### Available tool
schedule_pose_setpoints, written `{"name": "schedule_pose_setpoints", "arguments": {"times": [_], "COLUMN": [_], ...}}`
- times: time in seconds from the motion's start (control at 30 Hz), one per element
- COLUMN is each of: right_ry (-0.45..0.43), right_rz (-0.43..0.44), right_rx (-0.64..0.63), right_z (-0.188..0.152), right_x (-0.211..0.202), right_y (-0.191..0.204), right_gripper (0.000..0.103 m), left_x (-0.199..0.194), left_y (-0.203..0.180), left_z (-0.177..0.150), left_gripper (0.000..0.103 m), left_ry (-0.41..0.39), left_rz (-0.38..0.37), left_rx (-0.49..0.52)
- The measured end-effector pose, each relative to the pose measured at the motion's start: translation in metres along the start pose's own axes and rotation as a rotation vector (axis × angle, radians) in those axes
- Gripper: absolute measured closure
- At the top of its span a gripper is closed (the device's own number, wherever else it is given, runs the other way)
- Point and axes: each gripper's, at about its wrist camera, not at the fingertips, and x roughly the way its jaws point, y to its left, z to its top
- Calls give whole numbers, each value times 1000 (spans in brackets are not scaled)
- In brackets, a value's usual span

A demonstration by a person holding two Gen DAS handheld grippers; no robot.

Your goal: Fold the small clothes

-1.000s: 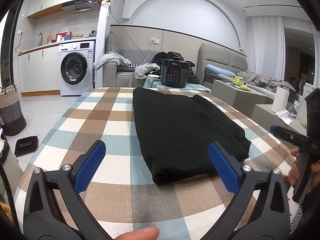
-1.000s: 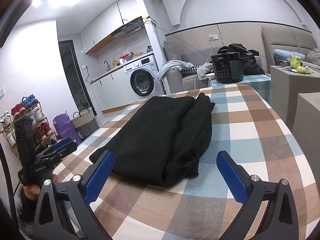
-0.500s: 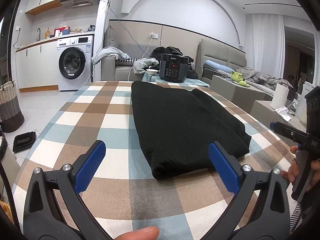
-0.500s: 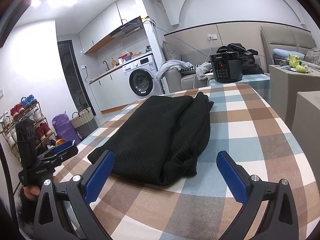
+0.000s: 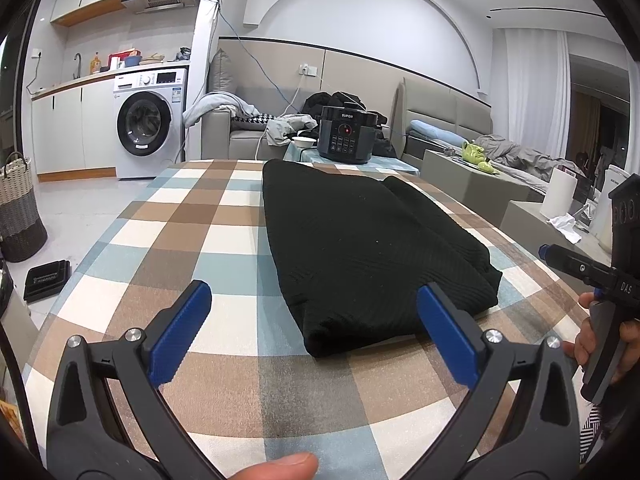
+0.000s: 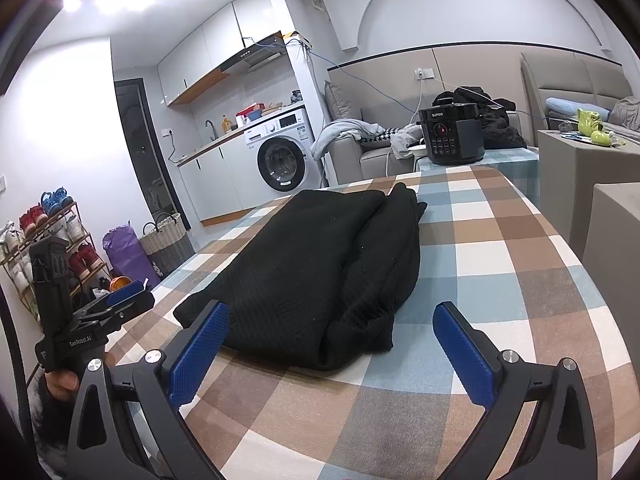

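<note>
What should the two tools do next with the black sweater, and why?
Probably reach forward and pinch the near edge of the black sweater, one corner each. Both the left tool and the right tool are open, holding nothing, and the sweater lies long, folded only lengthwise.

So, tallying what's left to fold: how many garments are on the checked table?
1: a black knit garment, already folded lengthwise, lies along the middle of the checked table. Nothing else shows there, though another piece could hide underneath.
</note>
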Motion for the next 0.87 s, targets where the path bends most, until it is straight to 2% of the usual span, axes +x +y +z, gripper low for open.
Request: {"name": "schedule_pose_setpoints", "arguments": {"times": [0.87], "right_ry": [5], "right_rz": [1], "right_rx": [-4], "right_z": [0], "right_x": [2], "right_y": [-1], "right_gripper": [0], "left_x": [-1], "left_y": [-1], "left_z": [0], "left_gripper": [1], "left_ry": [0], "left_rz": [-9], "left_rx": [6]}}
